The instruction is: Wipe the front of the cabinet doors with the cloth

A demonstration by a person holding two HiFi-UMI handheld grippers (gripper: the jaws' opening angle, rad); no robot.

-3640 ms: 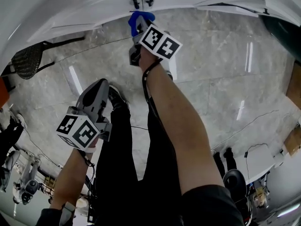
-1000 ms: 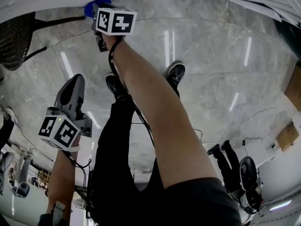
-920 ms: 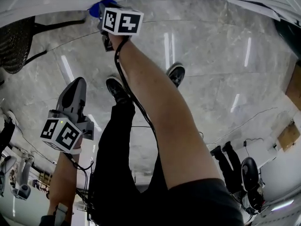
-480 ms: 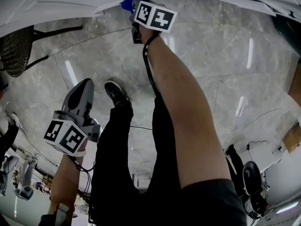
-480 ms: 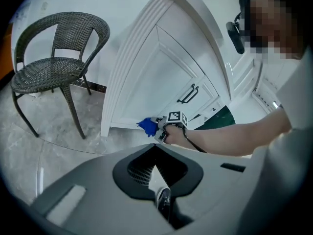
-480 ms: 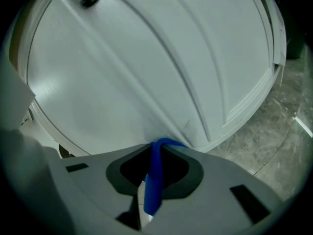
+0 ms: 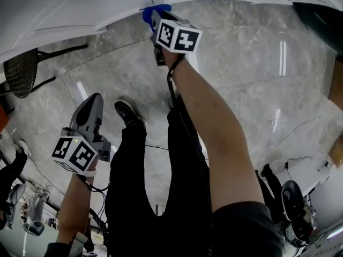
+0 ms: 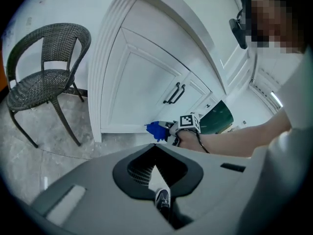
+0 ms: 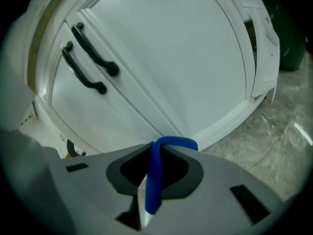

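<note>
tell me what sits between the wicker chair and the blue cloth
In the left gripper view, the cabinet's ribbed corner post and the lower edge of a white door stand between the wicker chair and the blue cloth.

Wicker chair (image 8: 36,84) on grey marble floor (image 7: 252,63).

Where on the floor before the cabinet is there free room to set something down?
Bare floor lies between the wicker chair and the shoe, below the cabinet doors. A wider patch lies right of the right forearm, up to the dark green object. Crowded: the doors' lower edge, where the right gripper holds the blue cloth.
</note>
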